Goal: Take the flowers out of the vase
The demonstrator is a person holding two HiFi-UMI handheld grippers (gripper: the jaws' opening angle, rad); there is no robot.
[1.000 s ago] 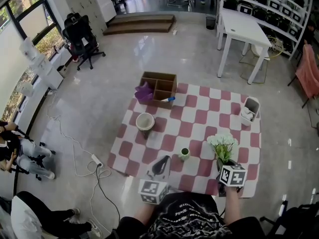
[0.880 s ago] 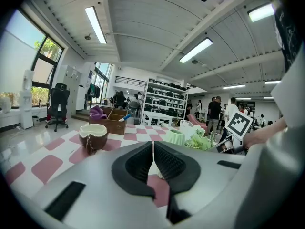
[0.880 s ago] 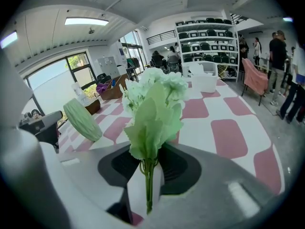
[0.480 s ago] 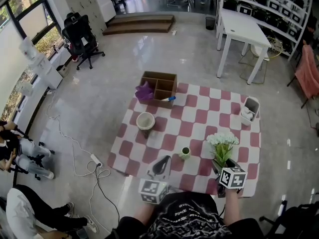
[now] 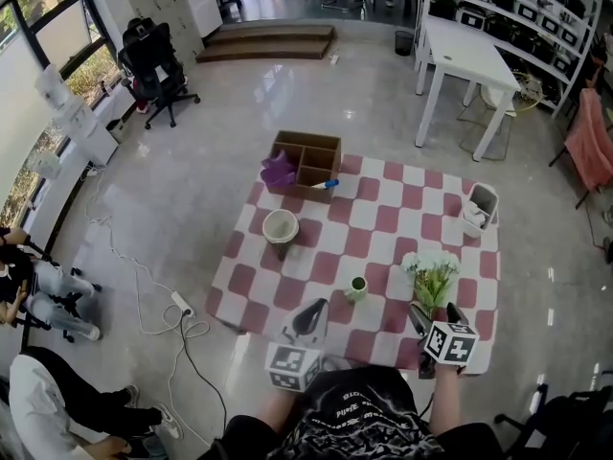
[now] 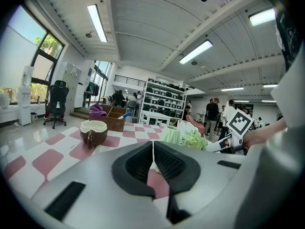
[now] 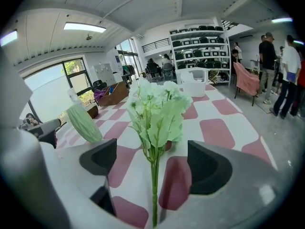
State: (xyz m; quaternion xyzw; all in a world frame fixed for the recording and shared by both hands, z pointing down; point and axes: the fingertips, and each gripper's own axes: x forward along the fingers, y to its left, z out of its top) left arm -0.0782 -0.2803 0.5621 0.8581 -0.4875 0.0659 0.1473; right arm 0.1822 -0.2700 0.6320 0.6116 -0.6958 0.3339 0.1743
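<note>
R gripper (image 5: 436, 313) jaws just opened, flowers (image 5: 431, 272) now loose btwn them

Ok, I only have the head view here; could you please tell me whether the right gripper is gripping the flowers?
Observer: No. Its own view shows that the right gripper has just been opening its jaws. The stem of the flowers runs between them, touching neither pad.
Operator: Thank you. And is the left gripper carrying anything?
Observer: No. In its own view the left gripper has its pads pressed together with nothing between them.
</note>
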